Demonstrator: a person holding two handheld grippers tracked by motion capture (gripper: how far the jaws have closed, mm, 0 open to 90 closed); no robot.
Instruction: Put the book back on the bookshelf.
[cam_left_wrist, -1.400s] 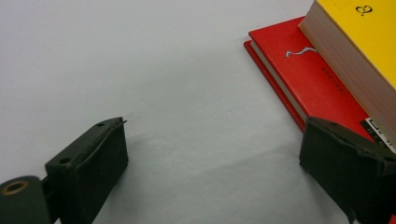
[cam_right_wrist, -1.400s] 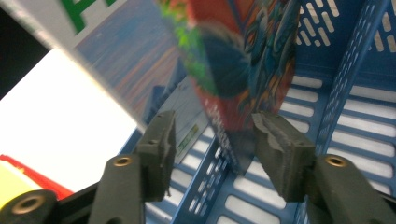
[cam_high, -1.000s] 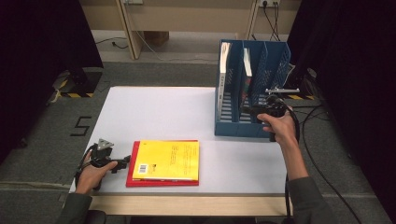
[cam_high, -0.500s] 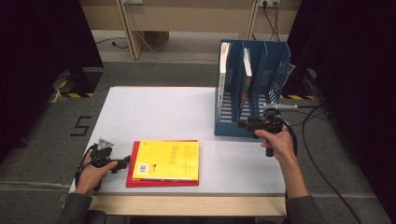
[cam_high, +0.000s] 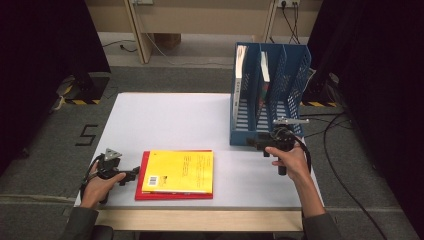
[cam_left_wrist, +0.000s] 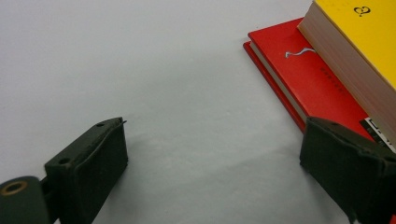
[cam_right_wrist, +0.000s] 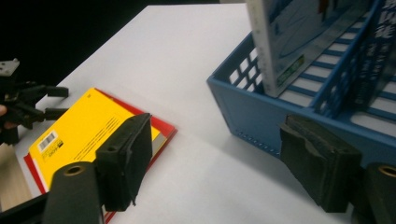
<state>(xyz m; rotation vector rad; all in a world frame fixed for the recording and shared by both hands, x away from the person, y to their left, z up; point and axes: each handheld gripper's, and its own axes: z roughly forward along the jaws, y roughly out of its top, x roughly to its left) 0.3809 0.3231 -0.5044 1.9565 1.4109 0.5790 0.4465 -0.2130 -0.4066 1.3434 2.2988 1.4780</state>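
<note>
Fingers of right gripper (cam_high: 251, 143) just opened, empty, left gripper (cam_high: 134, 174) likewise spread at yellow book (cam_high: 179, 171): approach low along tabletop (cam_high: 170, 120), square to top cover.

- The left gripper (cam_high: 131, 174) lies low at the near left of the table. Its jaws are wide apart with nothing between them.
- The left hand (cam_high: 100, 182) holds it from behind, and the forearm comes in from the bottom edge.
- The right gripper (cam_high: 254, 142) is farther right and points to the left. Its jaws have just been opening and hold nothing.
- The right hand (cam_high: 290, 160) grips its handle.
</note>
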